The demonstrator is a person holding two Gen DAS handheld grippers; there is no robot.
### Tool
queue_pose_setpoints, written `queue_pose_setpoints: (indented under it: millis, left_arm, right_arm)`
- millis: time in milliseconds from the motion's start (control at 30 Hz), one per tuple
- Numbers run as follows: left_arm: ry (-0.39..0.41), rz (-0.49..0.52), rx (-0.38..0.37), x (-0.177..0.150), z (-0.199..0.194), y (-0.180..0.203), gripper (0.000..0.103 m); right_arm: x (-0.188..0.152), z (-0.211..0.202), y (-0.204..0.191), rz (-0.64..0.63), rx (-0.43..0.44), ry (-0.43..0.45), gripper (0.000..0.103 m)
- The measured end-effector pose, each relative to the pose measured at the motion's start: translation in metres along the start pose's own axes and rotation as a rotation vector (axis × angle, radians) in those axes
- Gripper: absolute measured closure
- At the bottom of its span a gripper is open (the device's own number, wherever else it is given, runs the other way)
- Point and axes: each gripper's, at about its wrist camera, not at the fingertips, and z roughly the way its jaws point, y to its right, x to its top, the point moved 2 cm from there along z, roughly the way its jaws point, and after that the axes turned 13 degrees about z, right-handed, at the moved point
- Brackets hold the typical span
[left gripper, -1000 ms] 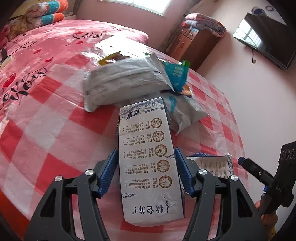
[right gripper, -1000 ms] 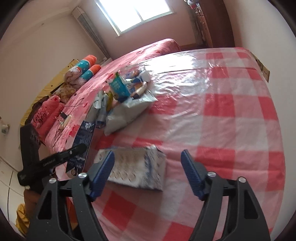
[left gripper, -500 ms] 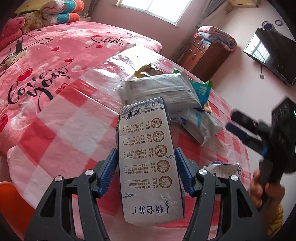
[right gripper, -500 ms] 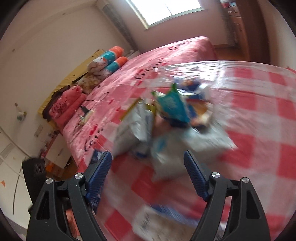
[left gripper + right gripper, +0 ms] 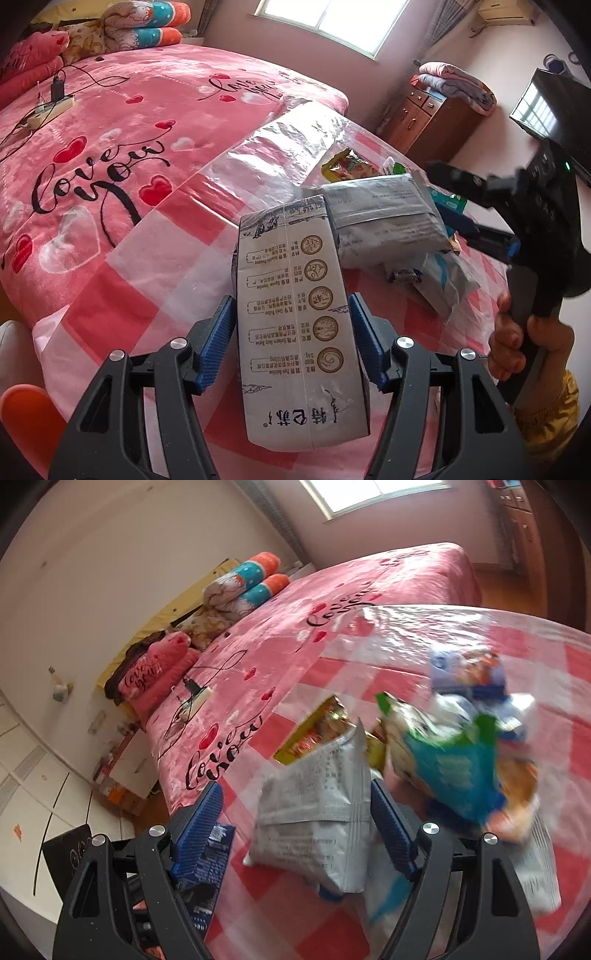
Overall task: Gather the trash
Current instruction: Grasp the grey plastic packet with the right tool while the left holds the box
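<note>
We see a bed (image 5: pixel 122 122) with a pink heart-print cover filling the far left of the left wrist view. Over its near right part lies a red-and-white checked sheet (image 5: pixel 122 295) under clear plastic. A dark wooden cabinet (image 5: pixel 428 118) stands far right with folded blankets on top.

The trash pile (image 5: pixel 391 218) sits on the checked sheet, right of centre: a grey foil bag (image 5: pixel 384 206) on top, a yellow wrapper (image 5: pixel 347 166) behind it, a teal packet (image 5: pixel 454 779) to its right.

We hold a milk carton (image 5: pixel 299 317) in the left gripper (image 5: pixel 293 343); both blue pads press its sides, jaws about half closed, carton pointing away toward the pile.

The right gripper (image 5: pixel 295 834) has its jaws wide apart. The grey foil bag (image 5: pixel 317 812) lies between them, close to the right pad; blur prevents us from telling contact. A hand (image 5: pixel 524 343) grips its handle at the right edge.
</note>
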Motion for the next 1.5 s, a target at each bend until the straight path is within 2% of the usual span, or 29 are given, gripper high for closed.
queue_pose_setpoints:
  millis: [133,367,600,633,700,733,800,833,900,1033,1100,1200,1233,1333,1500]
  left_arm:
    - [0.004,0.001,0.001,0.004,0.005,0.001,0.040]
    - [0.014,-0.004,0.001,0.005,0.005,-0.002,0.039]
    - [0.021,-0.027,0.029,-0.001,-0.007,-0.017,0.040]
    - [0.019,-0.036,0.032,-0.003,-0.009,-0.020,0.040]
    - [0.021,-0.043,0.035,-0.005,-0.012,-0.023,0.040]
    - [0.026,-0.042,0.040,-0.006,-0.014,-0.024,0.040]
    - [0.025,-0.041,0.048,-0.006,-0.016,-0.026,0.040]
    - [0.028,-0.043,0.049,-0.006,-0.018,-0.027,0.040]
    - [0.032,-0.043,0.053,-0.007,-0.020,-0.028,0.040]
    - [0.043,-0.036,0.073,-0.006,-0.025,-0.030,0.040]
    - [0.046,-0.032,0.081,-0.006,-0.027,-0.031,0.040]
    - [0.044,-0.026,0.088,-0.007,-0.028,-0.032,0.040]
    - [0.043,-0.025,0.090,-0.007,-0.029,-0.033,0.040]
    - [0.041,-0.028,0.092,-0.008,-0.030,-0.036,0.040]
    - [0.039,-0.031,0.091,-0.011,-0.029,-0.037,0.040]
  right_arm:
    - [0.001,0.011,-0.006,-0.028,0.005,-0.030,0.023]
    - [-0.022,0.004,-0.007,-0.023,0.077,-0.085,0.024]
    - [-0.065,-0.018,-0.023,-0.070,0.160,-0.210,0.024]
    - [-0.071,-0.021,-0.028,-0.106,0.136,-0.218,0.024]
    - [-0.078,-0.028,-0.037,-0.198,0.018,-0.176,0.024]
    - [-0.079,-0.031,-0.043,-0.261,-0.067,-0.131,0.024]
    - [-0.080,-0.034,-0.051,-0.341,-0.173,-0.058,0.023]
    - [-0.079,-0.034,-0.057,-0.389,-0.214,-0.023,0.017]
    - [-0.081,-0.027,-0.064,-0.459,-0.231,-0.026,0.012]
    - [-0.089,0.008,-0.074,-0.580,-0.248,-0.120,0.012]
    - [-0.094,0.029,-0.074,-0.624,-0.292,-0.147,0.012]
    - [-0.100,0.047,-0.073,-0.656,-0.285,-0.187,0.012]
    - [-0.101,0.052,-0.074,-0.665,-0.279,-0.192,0.009]
    - [-0.107,0.068,-0.073,-0.725,-0.340,-0.205,0.008]
    - [-0.106,0.075,-0.071,-0.733,-0.342,-0.225,0.009]
